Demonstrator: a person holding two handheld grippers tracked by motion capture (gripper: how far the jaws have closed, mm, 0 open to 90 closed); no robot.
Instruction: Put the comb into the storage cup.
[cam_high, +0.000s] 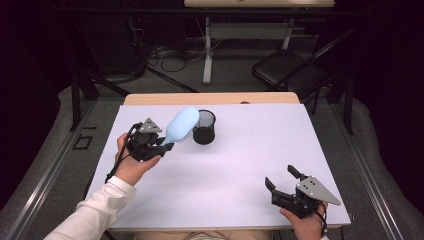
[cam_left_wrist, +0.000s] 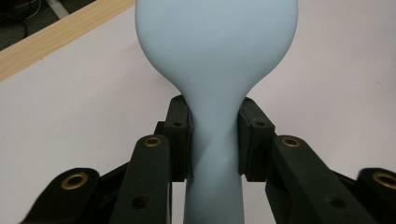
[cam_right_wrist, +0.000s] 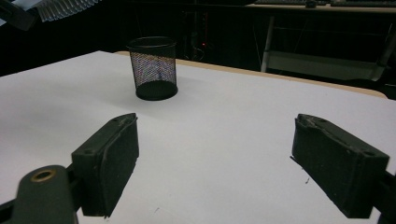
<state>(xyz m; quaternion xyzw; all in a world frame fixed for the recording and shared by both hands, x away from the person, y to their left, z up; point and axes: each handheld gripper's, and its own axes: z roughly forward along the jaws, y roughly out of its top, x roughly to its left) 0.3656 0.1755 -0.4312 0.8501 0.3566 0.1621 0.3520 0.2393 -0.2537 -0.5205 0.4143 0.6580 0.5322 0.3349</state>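
Up in the left-centre of the high view, the left gripper (cam_high: 167, 146) is clamped on the narrow handle of a pale blue hairbrush (cam_high: 181, 125). From there the brush runs up and to the right, so that its broad oval head ends just beside the rim of a black wire-mesh cup (cam_high: 204, 127); short bristles show along its lower right edge, facing the cup. Whether the head touches the rim cannot be told. In the left gripper view the two black jaws press on either side of the handle's neck (cam_left_wrist: 214, 140), and the smooth back of the brush head swells out above them to the top of the frame, with the white tabletop (cam_left_wrist: 70, 107) behind it.

At the lower right of the high view, the right gripper (cam_high: 284, 180) sits in the person's hand near the table's front edge, well apart from the brush and cup. Its jaws stand wide with nothing between them. In the right gripper view, the mesh cup (cam_right_wrist: 153, 69) stands upright in the upper left of the frame on the white surface, beyond the left jaw.
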